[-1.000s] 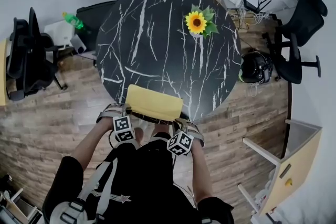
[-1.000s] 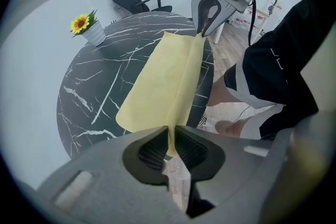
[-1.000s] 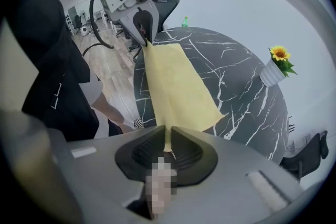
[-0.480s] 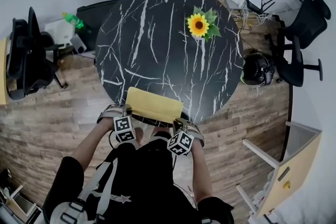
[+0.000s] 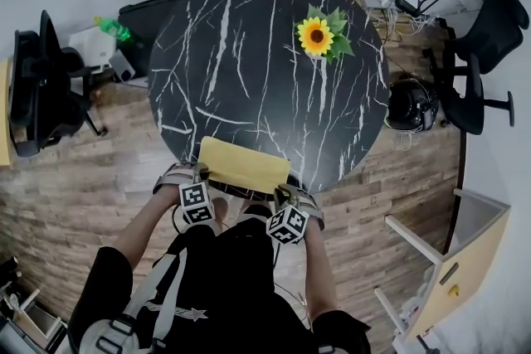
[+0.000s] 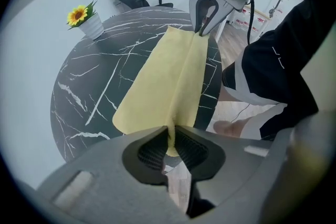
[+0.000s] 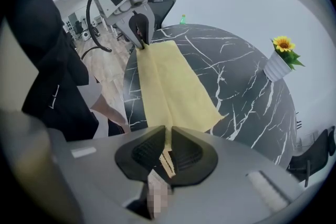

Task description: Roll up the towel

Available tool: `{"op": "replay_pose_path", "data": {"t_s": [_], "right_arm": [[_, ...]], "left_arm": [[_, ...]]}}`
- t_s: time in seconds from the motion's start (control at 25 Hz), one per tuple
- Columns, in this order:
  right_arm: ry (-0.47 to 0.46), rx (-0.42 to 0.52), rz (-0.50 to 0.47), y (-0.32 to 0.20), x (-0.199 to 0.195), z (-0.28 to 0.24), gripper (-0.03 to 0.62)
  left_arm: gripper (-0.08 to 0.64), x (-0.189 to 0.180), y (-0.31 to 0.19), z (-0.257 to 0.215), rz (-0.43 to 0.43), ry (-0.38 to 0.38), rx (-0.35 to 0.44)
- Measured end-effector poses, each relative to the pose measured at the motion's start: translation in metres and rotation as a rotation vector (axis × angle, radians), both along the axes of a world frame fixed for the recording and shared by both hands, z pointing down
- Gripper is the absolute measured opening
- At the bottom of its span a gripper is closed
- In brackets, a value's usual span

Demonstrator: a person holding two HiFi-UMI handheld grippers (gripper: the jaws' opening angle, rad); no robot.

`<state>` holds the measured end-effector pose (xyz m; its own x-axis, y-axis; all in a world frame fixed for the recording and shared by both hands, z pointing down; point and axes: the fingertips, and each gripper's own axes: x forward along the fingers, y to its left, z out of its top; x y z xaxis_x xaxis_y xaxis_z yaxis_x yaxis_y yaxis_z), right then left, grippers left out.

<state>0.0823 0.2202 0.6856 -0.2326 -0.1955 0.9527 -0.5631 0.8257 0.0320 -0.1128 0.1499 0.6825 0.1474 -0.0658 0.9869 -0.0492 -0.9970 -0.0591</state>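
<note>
Yellow towel (image 5: pixel 243 165), a soft rectangle clamped at its near corners by left gripper (image 6: pixel 169 132) and right gripper (image 7: pixel 168 136), spreads beyond their fingers (image 6: pixel 149 148) over round black marble table (image 5: pixel 249 46).

Towel (image 5: pixel 243 165) on near edge of table (image 5: pixel 241 54), flower pot (image 5: pixel 319 39) at far right

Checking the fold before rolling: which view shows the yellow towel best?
The left gripper view: the towel fills the middle, its raised lengthwise ridge plain. The right gripper view shows much the same from the other end. The head view shows only a small patch at the table edge.
</note>
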Motion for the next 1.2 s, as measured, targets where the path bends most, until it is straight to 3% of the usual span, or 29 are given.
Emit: {"op": "replay_pose_path", "data": {"t_s": [0.12, 0.4, 0.8, 1.2], "right_arm": [[0.017, 0.029, 0.010, -0.002, 0.001, -0.001, 0.057], [0.070, 0.110, 0.051, -0.012, 0.010, -0.006, 0.170], [0.099, 0.185, 0.070, -0.012, 0.008, -0.029, 0.171], [0.085, 0.171, 0.052, 0.013, -0.013, -0.024, 0.153]], "left_arm": [[0.071, 0.000, -0.001, 0.000, -0.013, 0.015, 0.015], [0.239, -0.002, -0.023, -0.010, -0.085, 0.057, 0.102], [0.242, -0.003, -0.027, -0.037, -0.068, 0.096, 0.173], [0.219, -0.002, 0.004, -0.030, -0.008, 0.104, 0.145]]}}
